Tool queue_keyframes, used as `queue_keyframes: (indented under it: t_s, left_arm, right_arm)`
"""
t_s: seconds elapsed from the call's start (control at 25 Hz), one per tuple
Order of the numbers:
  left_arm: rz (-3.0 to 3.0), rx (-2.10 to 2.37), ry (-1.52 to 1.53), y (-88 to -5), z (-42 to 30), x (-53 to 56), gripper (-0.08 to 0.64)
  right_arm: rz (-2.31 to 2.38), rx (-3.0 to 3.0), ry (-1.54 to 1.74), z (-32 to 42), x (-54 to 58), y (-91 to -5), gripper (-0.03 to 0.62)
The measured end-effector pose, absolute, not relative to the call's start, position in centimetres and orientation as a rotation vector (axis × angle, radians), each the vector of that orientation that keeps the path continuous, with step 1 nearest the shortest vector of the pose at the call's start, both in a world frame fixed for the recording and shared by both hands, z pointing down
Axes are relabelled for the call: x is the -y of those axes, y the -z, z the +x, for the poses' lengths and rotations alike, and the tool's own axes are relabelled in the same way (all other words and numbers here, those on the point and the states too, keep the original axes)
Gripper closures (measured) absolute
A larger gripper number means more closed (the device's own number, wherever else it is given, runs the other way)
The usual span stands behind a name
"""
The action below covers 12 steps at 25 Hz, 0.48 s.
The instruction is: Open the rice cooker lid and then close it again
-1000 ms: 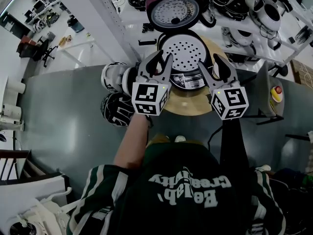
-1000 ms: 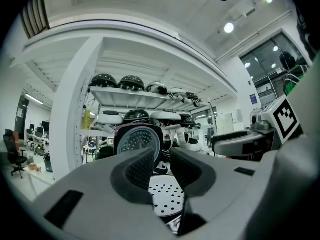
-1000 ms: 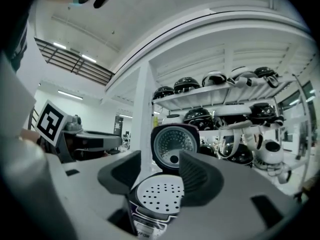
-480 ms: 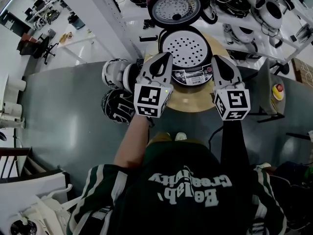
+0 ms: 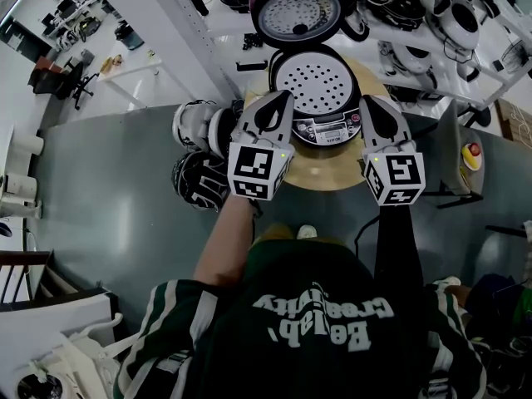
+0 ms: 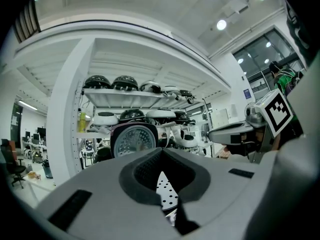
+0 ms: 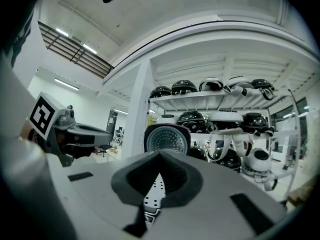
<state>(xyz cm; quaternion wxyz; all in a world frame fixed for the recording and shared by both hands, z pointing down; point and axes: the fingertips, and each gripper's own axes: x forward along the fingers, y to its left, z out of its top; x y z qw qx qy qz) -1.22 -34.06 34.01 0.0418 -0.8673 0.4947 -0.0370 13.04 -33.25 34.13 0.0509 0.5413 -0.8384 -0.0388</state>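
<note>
The rice cooker (image 5: 316, 81) stands on a round wooden table (image 5: 324, 179) with its lid (image 5: 299, 11) raised and a perforated metal plate showing inside. My left gripper (image 5: 270, 108) hangs shut at the cooker's front left, holding nothing. My right gripper (image 5: 376, 110) is shut at the front right, also with nothing in it. In the left gripper view the joined left gripper (image 6: 161, 151) points at the raised lid (image 6: 134, 140). In the right gripper view the right gripper (image 7: 160, 154) points level at the same lid (image 7: 166, 140).
Shelves (image 5: 432, 19) behind the table carry several other cookers. Two round black-and-white appliances (image 5: 198, 127) (image 5: 198, 181) lie on the grey floor to the left. A box with a red button (image 5: 470, 158) sits at the right. A white post (image 5: 166, 23) rises at the back left.
Both grippers stood open a second ago and have closed on nothing. They stay in front of the open cooker, hardly moved.
</note>
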Motion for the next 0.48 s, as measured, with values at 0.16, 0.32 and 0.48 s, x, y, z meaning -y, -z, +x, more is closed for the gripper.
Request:
queue_keyframes:
  t_s: [0.16,0.32,0.48]
  left_arm:
    - [-2.655,-1.502,0.128,-34.13,-0.82,34.03,0.558]
    - [-2.656,-1.485,0.173,-34.46,-0.49,34.19,0.558]
    - [-2.66,-1.47,0.181,-34.46,-0.11,34.24,0.558]
  right_arm:
    - [1.655,2.551,0.116,13.46,33.2,-33.92,0.589]
    - [1.653,2.561,0.112,13.55,33.3,-33.75,0.589]
    - [1.657,2.555,0.114,13.87,33.33,-33.68,0.589]
